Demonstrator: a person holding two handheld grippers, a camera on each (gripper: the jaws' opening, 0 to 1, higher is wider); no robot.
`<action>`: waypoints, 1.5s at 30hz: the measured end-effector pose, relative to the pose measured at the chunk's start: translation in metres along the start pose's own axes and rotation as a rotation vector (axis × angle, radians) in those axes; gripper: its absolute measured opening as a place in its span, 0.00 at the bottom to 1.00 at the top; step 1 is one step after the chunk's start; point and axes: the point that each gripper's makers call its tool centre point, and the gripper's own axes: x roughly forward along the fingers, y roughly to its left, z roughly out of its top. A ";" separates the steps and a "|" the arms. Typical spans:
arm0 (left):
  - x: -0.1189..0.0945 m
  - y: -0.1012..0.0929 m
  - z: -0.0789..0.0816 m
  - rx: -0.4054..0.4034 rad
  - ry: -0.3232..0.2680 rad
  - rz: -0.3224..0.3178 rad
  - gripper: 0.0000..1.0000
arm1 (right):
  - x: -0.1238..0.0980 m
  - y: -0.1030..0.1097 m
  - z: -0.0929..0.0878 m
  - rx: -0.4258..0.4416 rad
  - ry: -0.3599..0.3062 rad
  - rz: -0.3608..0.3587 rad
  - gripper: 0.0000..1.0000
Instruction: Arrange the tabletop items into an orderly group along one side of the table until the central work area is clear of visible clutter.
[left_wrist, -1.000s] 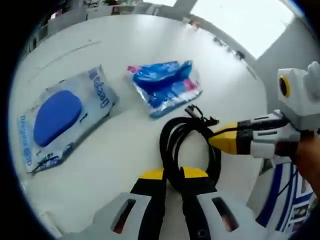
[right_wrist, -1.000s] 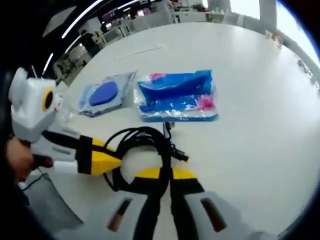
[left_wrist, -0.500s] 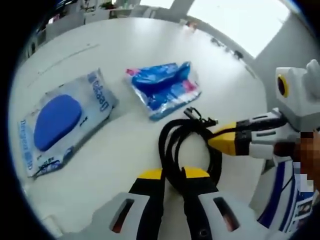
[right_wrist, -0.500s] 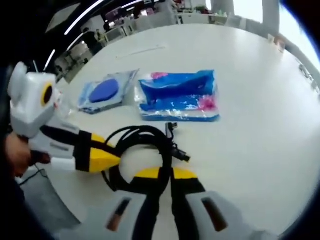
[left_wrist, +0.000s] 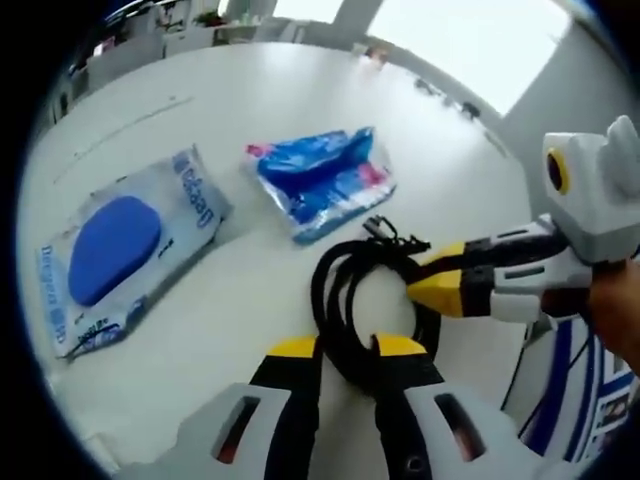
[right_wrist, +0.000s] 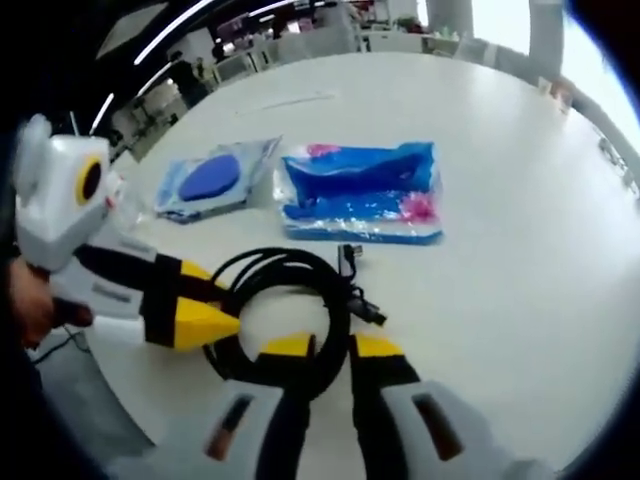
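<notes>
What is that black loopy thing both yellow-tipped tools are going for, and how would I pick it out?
On the round white table, look in front of the two flat plastic packets, the pale one with a blue oval and the crumpled bright blue one. The coiled black cable lies there between the left gripper and right gripper. It is the one dark, ring-shaped item, with plugs sticking out.

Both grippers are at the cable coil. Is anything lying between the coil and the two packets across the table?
Nothing visible does. In the right gripper view, bare white table separates the black cable coil from the blue packet and the wipes pack. The coil's plug ends point toward the blue packet, just short of it.
</notes>
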 end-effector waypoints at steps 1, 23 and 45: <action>0.000 0.000 0.000 0.003 -0.001 0.003 0.18 | 0.000 0.000 0.000 0.000 0.000 0.000 0.14; -0.008 -0.003 0.000 0.042 -0.042 -0.005 0.34 | -0.008 -0.006 0.000 -0.003 -0.044 -0.028 0.20; -0.033 0.001 0.011 0.064 -0.121 -0.001 0.47 | -0.036 0.012 0.047 -0.009 -0.264 -0.008 0.33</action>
